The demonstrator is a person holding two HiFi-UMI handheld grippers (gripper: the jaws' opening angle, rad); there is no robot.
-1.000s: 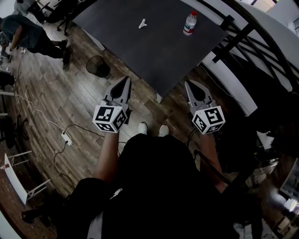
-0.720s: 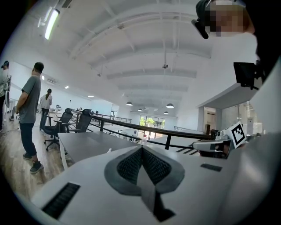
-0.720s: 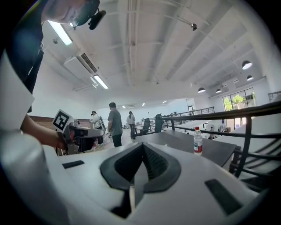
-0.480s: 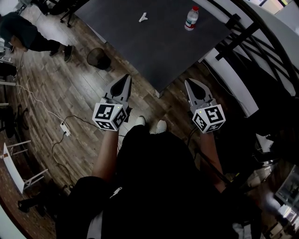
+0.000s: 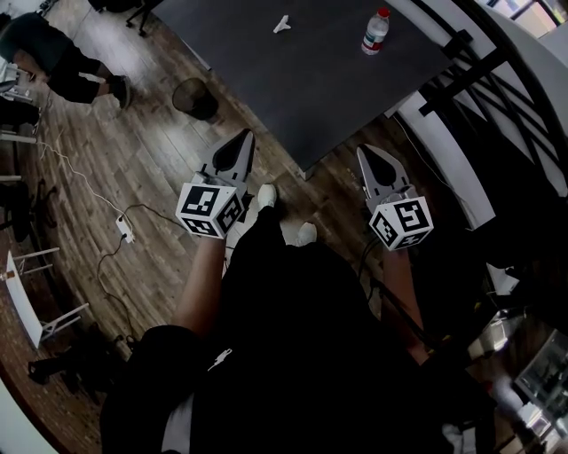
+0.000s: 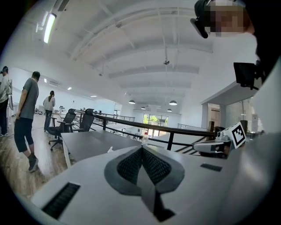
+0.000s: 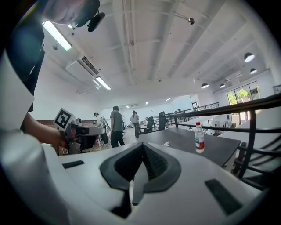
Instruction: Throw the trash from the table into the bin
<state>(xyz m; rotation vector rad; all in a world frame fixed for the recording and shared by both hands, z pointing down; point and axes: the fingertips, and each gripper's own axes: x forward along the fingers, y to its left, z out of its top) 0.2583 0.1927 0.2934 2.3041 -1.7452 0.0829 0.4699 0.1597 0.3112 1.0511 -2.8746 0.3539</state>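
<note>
A dark grey table point(image 5: 293, 80) stands ahead on the wooden floor. On it are a clear plastic bottle point(image 5: 375, 31) with a red cap and a small white scrap of paper point(image 5: 282, 24). A black mesh bin point(image 5: 195, 97) sits on the floor by the table's left side. My left gripper point(image 5: 244, 137) and right gripper point(image 5: 366, 151) are held short of the table's near corner, both shut and empty. The left gripper view shows the paper point(image 6: 110, 149) and the bottle point(image 6: 144, 138) beyond its closed tip. In the right gripper view the bottle point(image 7: 199, 137) stands right of the paper point(image 7: 166, 143).
A black railing point(image 5: 461, 53) runs along the table's right side. A power strip point(image 5: 124, 229) and cables lie on the floor at the left. A person point(image 5: 44, 53) stands at the far left, with office chairs point(image 6: 66, 123) beyond. My own feet point(image 5: 266, 195) are below the grippers.
The person holding the grippers has stepped forward, and both grippers have edged toward the table's corner. Both jaws stay shut. The bystander at the upper left has shifted.
</note>
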